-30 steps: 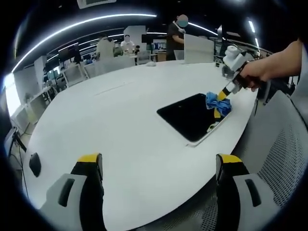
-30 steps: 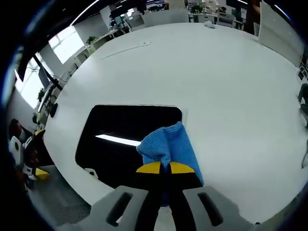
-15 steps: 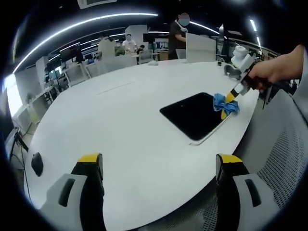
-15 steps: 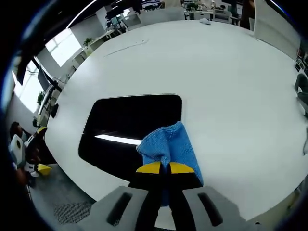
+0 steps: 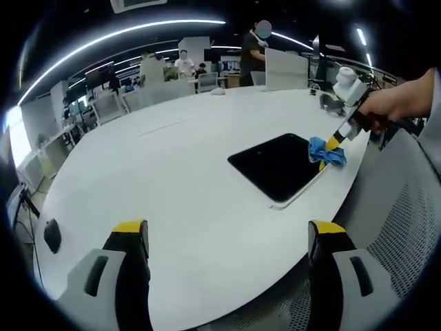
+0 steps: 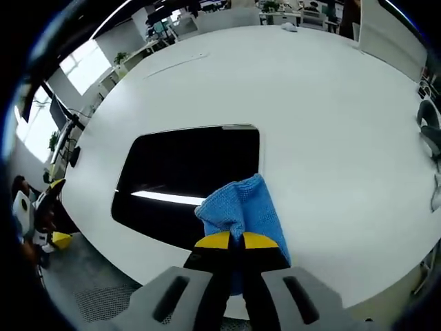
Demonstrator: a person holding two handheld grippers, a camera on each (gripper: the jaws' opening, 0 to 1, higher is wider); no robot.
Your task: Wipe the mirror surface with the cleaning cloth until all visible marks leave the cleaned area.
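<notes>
Blue microfibre cleaning cloth (image 6: pixel 242 207) is pinched between the closed yellow-tipped fingers of the right gripper (image 6: pixel 230 241), bunched so a pad can be pressed onto the dark rectangular mirror (image 6: pixel 186 181), which lies flat on the white oval bench (image 6: pixel 324 117) near its edge. The cloth is held at the mirror's 5 o'clock corner in the right gripper view. In the left gripper view, the holding hand (image 5: pixel 394 105) is seen, and the left gripper (image 5: pixel 227 238) is kept back, fingers wide and empty.

A broad white tabletop (image 5: pixel 172 172) curves through an open office. Long strip lights (image 5: pixel 117 34) arc across the dark ceiling. Desks with monitors (image 5: pixel 100 72) line the far side, bright windows (image 6: pixel 86 65) glow beyond, and a grey mesh chair (image 5: pixel 406 207) sits close by.
</notes>
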